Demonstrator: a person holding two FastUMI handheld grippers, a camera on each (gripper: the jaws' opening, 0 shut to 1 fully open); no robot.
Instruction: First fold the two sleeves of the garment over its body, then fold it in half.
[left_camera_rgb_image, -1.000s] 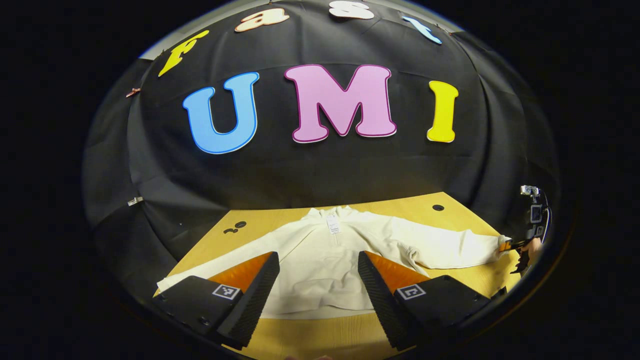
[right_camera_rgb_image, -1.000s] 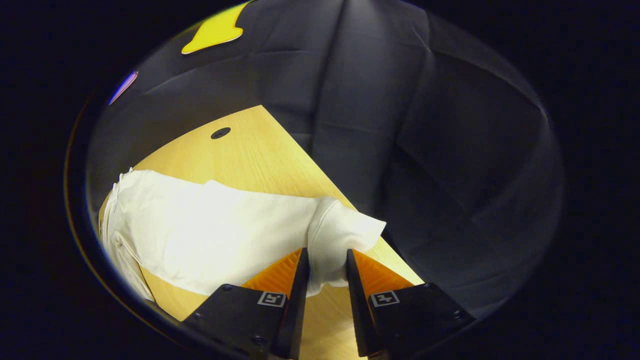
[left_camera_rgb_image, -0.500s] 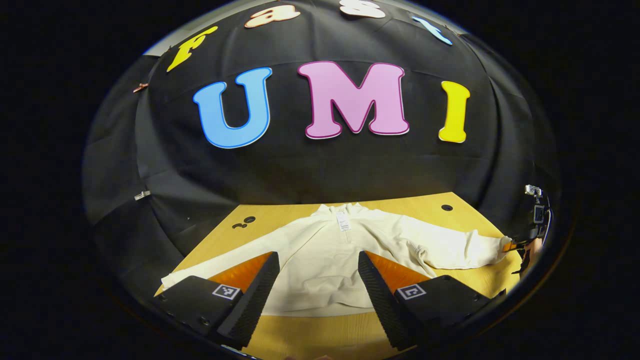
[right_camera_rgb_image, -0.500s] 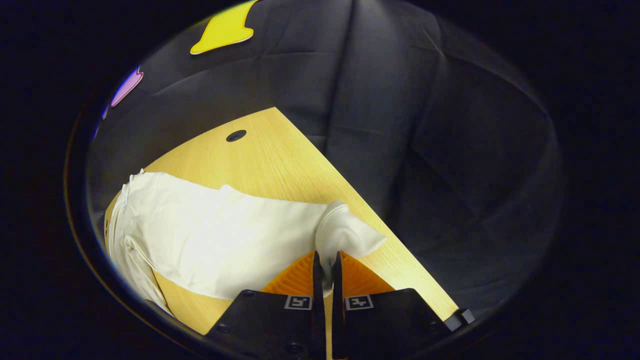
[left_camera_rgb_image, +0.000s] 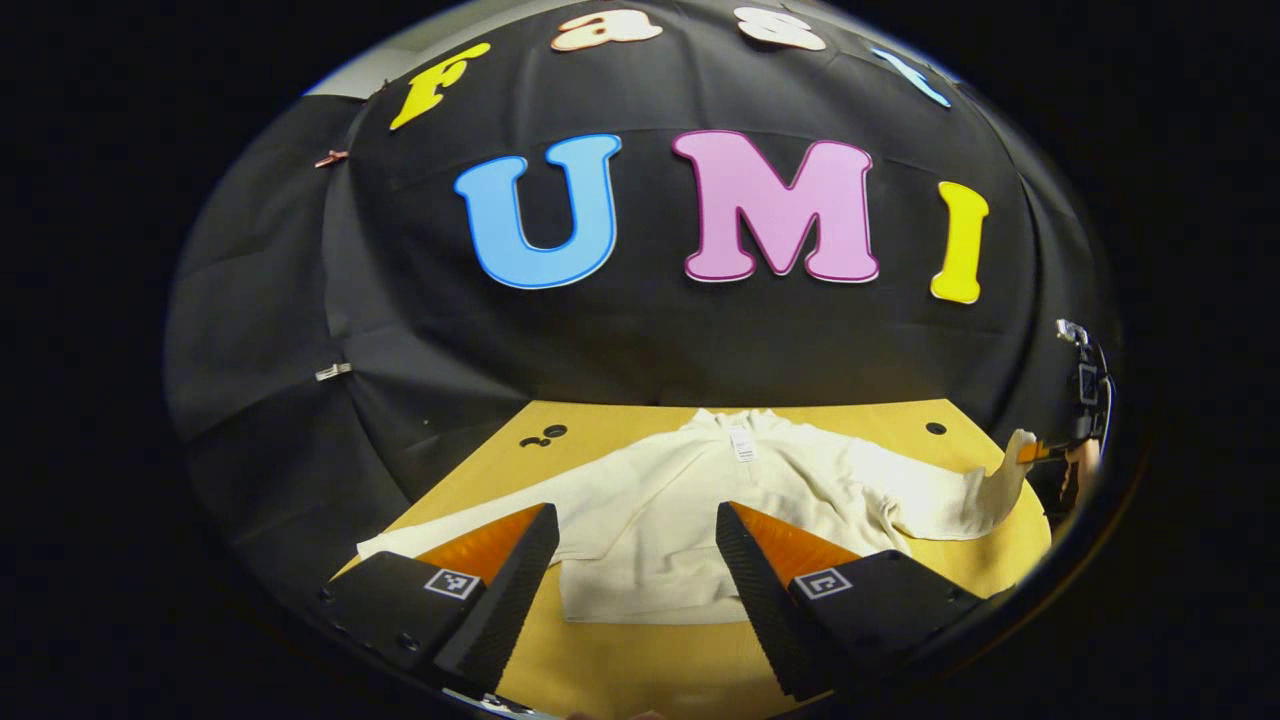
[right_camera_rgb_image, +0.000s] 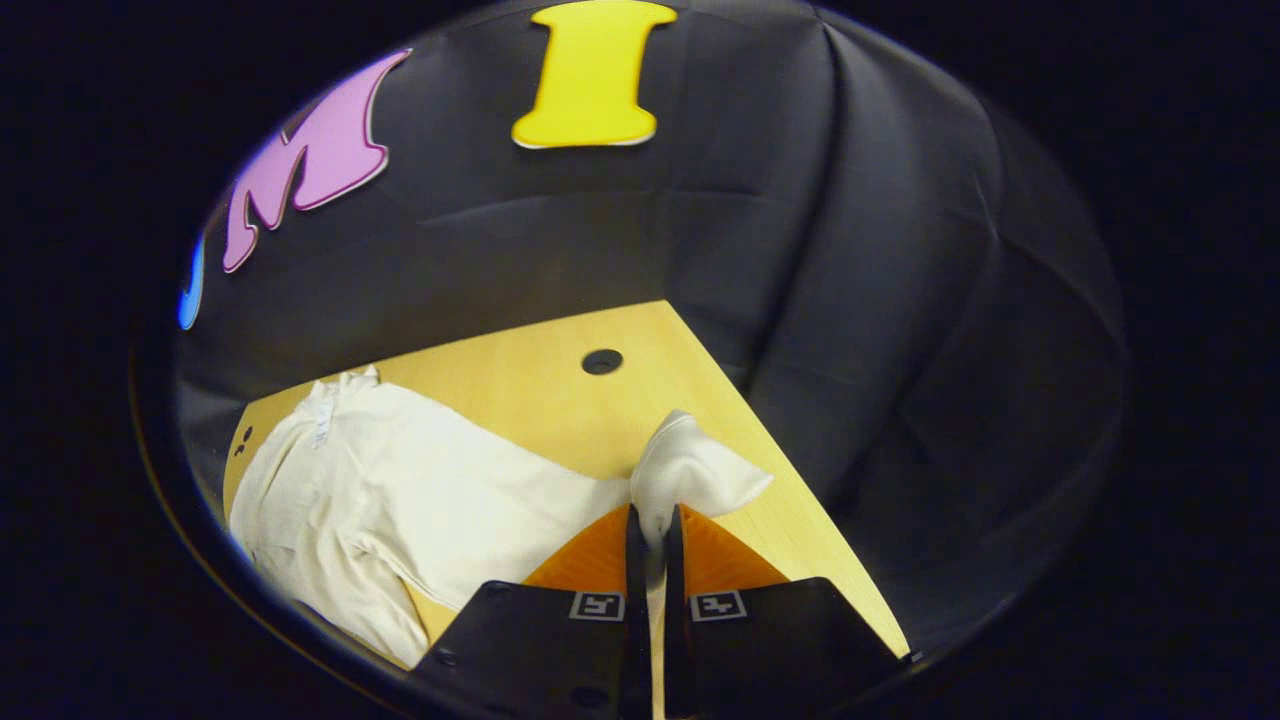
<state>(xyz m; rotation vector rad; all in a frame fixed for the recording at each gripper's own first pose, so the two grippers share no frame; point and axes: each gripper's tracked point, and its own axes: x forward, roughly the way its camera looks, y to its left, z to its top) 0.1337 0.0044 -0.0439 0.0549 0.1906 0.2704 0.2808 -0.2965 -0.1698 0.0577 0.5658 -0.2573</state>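
A cream long-sleeved garment (left_camera_rgb_image: 660, 510) lies flat on the wooden table (left_camera_rgb_image: 620, 670), collar toward the wall, both sleeves spread out. My left gripper (left_camera_rgb_image: 635, 555) hovers open over the garment's lower hem, touching nothing. In the right gripper view, my right gripper (right_camera_rgb_image: 650, 530) is shut on the cuff (right_camera_rgb_image: 690, 475) of one sleeve and holds it up off the table. That sleeve (right_camera_rgb_image: 470, 490) slopes down to the body. The left gripper view shows this same right gripper (left_camera_rgb_image: 1045, 455) far off at the right, with the cuff (left_camera_rgb_image: 1010, 465) lifted.
The table has a round hole (right_camera_rgb_image: 602, 361) near its far right corner and small dark holes (left_camera_rgb_image: 540, 437) at its far left. The black cloth wall (left_camera_rgb_image: 640, 340) stands close behind the table. The table's right edge (right_camera_rgb_image: 800, 470) runs just beside the raised cuff.
My right gripper closed on the sleeve cuff, then lifted it and carried it inward, so the sleeve now bunches near the shoulder. The left gripper's view swung slightly; it stayed open.
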